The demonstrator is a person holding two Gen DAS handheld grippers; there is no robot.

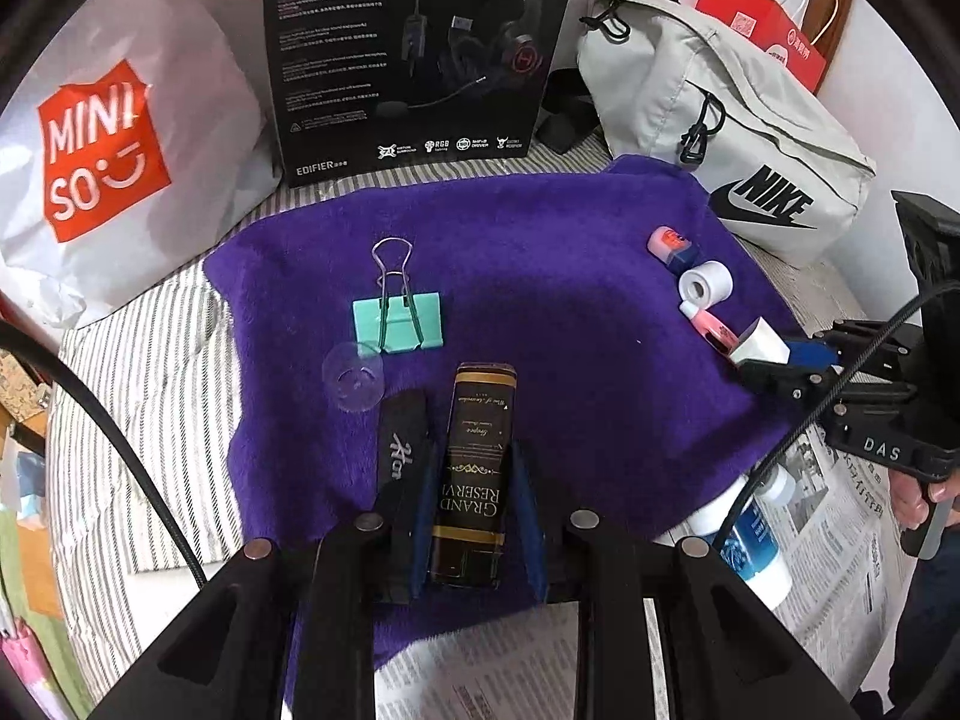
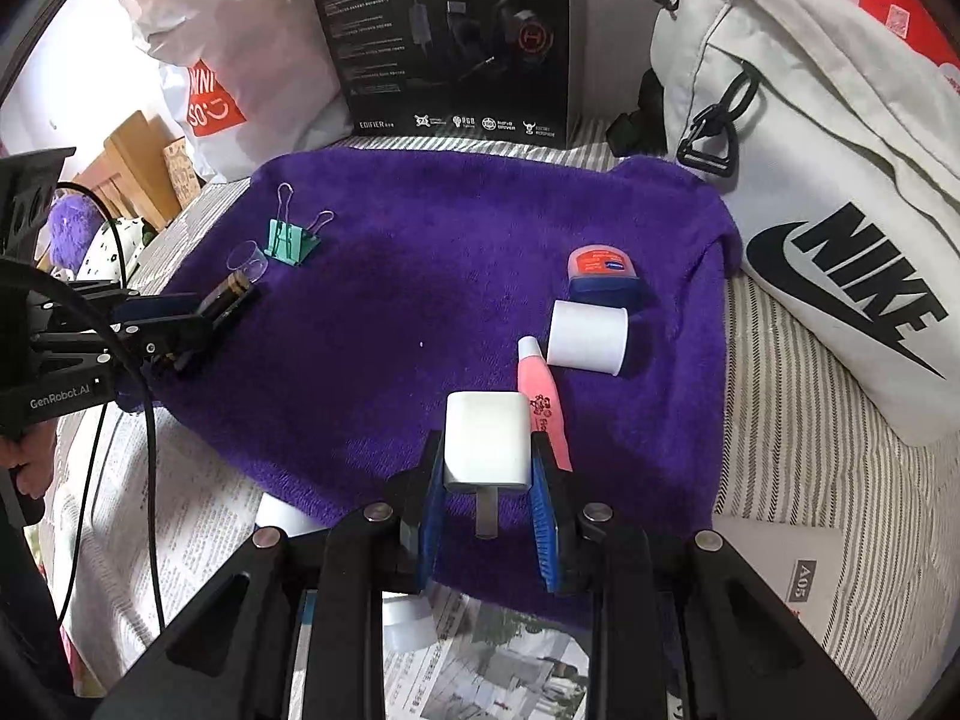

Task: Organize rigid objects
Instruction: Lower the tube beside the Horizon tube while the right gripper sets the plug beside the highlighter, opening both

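A purple towel (image 1: pixel 540 276) carries the objects. My left gripper (image 1: pixel 474 498) is shut on a dark brown "Grand Reserve" box (image 1: pixel 477 468), held low over the towel's near left part; it also shows in the right wrist view (image 2: pixel 228 300). My right gripper (image 2: pixel 486 480) is shut on a white plug charger (image 2: pixel 487 444), beside a pink tube (image 2: pixel 543 402). A white tape roll (image 2: pixel 588 336) and a red-lidded blue jar (image 2: pixel 603 276) lie beyond it. A green binder clip (image 1: pixel 397 318), a clear cap (image 1: pixel 354 375) and a black strap (image 1: pixel 399 450) lie left.
A black Edifier box (image 1: pixel 414 54), a white Miniso bag (image 1: pixel 102 150) and a grey Nike bag (image 1: pixel 732 120) stand along the back. Newspaper (image 1: pixel 840 516) and a white-blue bottle (image 1: pixel 750 540) lie in front. A striped sheet (image 2: pixel 798 396) lies under the towel.
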